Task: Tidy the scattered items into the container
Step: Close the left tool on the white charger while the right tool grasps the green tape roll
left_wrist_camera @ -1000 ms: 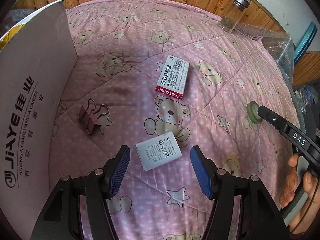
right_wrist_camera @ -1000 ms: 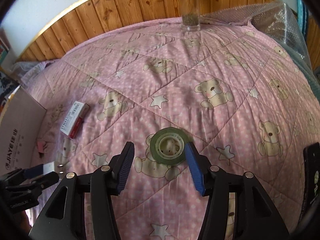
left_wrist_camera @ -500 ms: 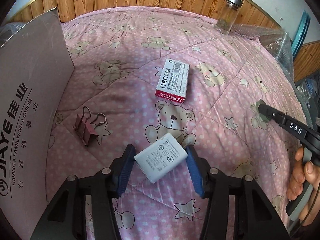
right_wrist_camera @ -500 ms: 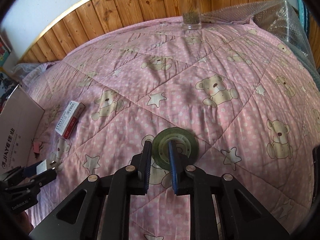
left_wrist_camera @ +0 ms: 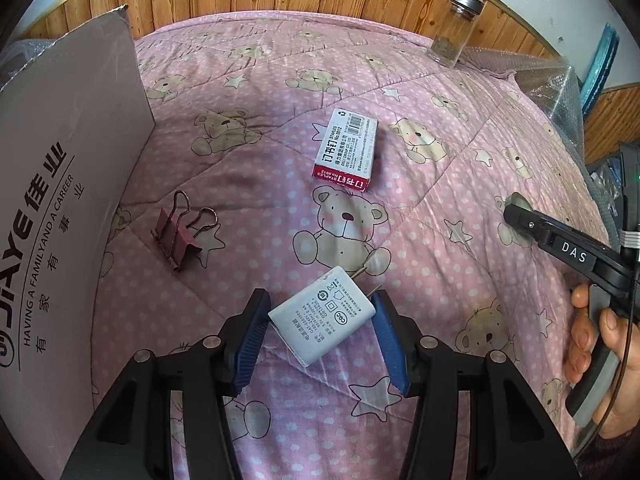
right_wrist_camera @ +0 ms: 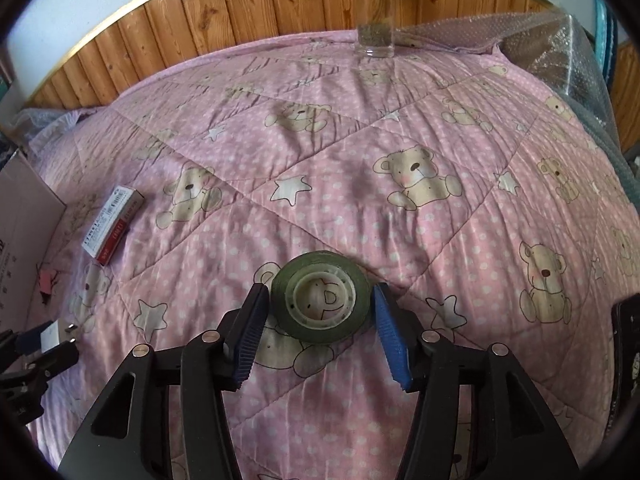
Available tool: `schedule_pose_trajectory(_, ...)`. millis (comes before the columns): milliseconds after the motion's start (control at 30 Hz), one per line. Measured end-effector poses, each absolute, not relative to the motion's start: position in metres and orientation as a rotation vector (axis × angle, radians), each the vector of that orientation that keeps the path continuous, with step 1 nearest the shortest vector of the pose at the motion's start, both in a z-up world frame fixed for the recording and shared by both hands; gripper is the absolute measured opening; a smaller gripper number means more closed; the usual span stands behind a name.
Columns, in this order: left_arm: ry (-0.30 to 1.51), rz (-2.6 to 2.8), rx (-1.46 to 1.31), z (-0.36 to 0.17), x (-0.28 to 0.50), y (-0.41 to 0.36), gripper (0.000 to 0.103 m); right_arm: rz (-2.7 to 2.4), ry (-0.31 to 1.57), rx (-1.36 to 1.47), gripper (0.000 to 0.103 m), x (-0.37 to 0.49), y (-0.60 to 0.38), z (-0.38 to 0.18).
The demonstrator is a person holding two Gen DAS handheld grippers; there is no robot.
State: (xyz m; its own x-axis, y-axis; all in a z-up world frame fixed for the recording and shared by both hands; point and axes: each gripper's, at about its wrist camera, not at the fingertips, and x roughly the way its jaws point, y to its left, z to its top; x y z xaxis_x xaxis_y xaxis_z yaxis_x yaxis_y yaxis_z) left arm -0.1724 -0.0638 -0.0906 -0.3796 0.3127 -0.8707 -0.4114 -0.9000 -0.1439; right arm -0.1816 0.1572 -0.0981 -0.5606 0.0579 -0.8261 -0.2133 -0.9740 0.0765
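Observation:
My left gripper (left_wrist_camera: 320,320) is shut on a white charger (left_wrist_camera: 322,316), which sits skewed between the blue pads with its prongs pointing away. The cardboard box (left_wrist_camera: 60,200) stands at the left. A staples box (left_wrist_camera: 346,150) and a pink binder clip (left_wrist_camera: 178,236) lie on the quilt. In the right wrist view my right gripper (right_wrist_camera: 320,312) is open, with one finger close on each side of a green tape roll (right_wrist_camera: 320,300) lying flat. The left wrist view shows that gripper's tip at the far right, with a hand (left_wrist_camera: 592,340) on its handle.
A pink bear-print quilt (right_wrist_camera: 360,160) covers the surface. A glass jar (right_wrist_camera: 374,20) stands at the far edge by the wooden wall. Crumpled bubble wrap (right_wrist_camera: 560,48) lies at the back right. A dark object (right_wrist_camera: 628,340) sits at the right edge.
My left gripper closed on the charger and holds it slightly raised. My right gripper narrowed at the tape's rim half a second ago, and it now stands wide around the roll.

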Motion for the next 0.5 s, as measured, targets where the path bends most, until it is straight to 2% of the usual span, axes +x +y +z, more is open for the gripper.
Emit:
schedule_pose_trajectory(33,0.15,2.299,-1.412,-0.091,-0.171,-0.063,0.054,2.628,0.253,-1.39,0.051,-0.182,0.158,-0.098)
schedule_pose_trajectory(433,0.097,2.218,-1.45,-0.089,-0.159,-0.072,0.053,2.635,0.341,-1.391,0.05,-0.171,0.166,-0.091)
schedule_pose_trajectory(500,0.061,2.187,-1.475,-0.087,-0.154,-0.075,0.058,2.634,0.358,-1.395,0.05,-0.168,0.167,-0.091)
